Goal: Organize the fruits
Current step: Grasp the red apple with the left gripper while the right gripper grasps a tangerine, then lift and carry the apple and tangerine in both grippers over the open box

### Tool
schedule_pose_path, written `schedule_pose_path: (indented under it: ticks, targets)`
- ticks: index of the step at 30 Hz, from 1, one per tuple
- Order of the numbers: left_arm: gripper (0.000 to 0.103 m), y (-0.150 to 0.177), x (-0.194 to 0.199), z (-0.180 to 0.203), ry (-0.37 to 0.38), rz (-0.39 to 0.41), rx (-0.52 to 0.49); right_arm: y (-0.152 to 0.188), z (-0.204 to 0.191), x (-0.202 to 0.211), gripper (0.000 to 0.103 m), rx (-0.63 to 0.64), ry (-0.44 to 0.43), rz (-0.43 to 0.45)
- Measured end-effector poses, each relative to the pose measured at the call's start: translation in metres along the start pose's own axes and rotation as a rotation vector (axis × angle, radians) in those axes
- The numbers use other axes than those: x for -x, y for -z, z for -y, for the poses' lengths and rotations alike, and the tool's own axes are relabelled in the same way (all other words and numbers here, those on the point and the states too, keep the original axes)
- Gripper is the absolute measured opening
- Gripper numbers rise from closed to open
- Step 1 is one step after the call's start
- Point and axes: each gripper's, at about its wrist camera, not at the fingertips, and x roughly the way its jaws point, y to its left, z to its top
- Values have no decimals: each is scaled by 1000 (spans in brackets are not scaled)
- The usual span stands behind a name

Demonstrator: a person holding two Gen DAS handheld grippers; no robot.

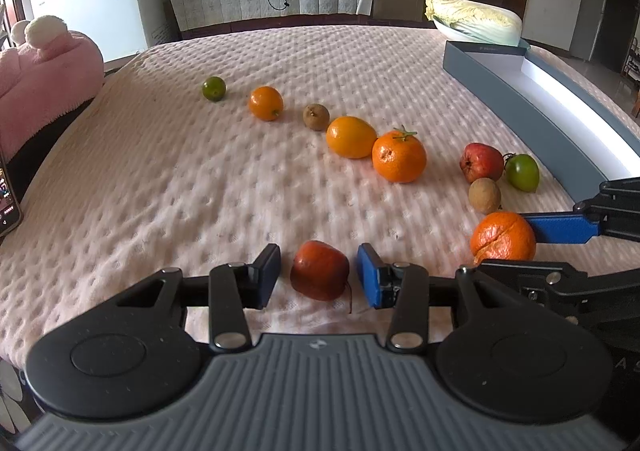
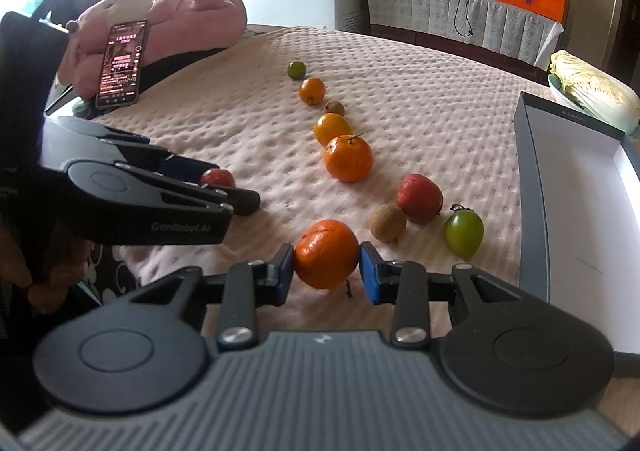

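The wrinkly orange (image 2: 327, 253) sits low in the middle of the right wrist frame, pinched between the right tongs (image 2: 327, 269), pads touching both sides. Left tongs (image 1: 319, 275) are spread around a small red fruit (image 1: 319, 269), gaps either side, not gripping it yet. Both fruits rest on the pink-covered surface (image 1: 200, 179). My worry: round fruit on that bumpy cover could squirt out of the pads or roll into the row of fruits (image 1: 352, 137) and wreck the lineup. The grey box (image 2: 532, 187) at the right edge looks empty; a cabbage (image 2: 592, 95) lies in a bowl behind it.
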Motion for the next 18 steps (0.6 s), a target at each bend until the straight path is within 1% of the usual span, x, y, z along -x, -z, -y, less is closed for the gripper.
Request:
schedule_pose_path:
  ticks: [3,5,7,8,18]
  targets:
    - [49,0,-1,1,1,-4,-8,0,1,1,38,-3,5,6]
    - [47,0,-1,2,2,-5,-14,0,1,2,38,-3,8,10]
    - [37,-1,0,4,4,-1,-30,0,2,2,38,-3,12,7]
    - [35,-1,0,6,6,1,-37,0,3,1,38,-2,13,4]
    - [33,-4,0,9,10,-1,-21,0,1,2,38,3,10,9]
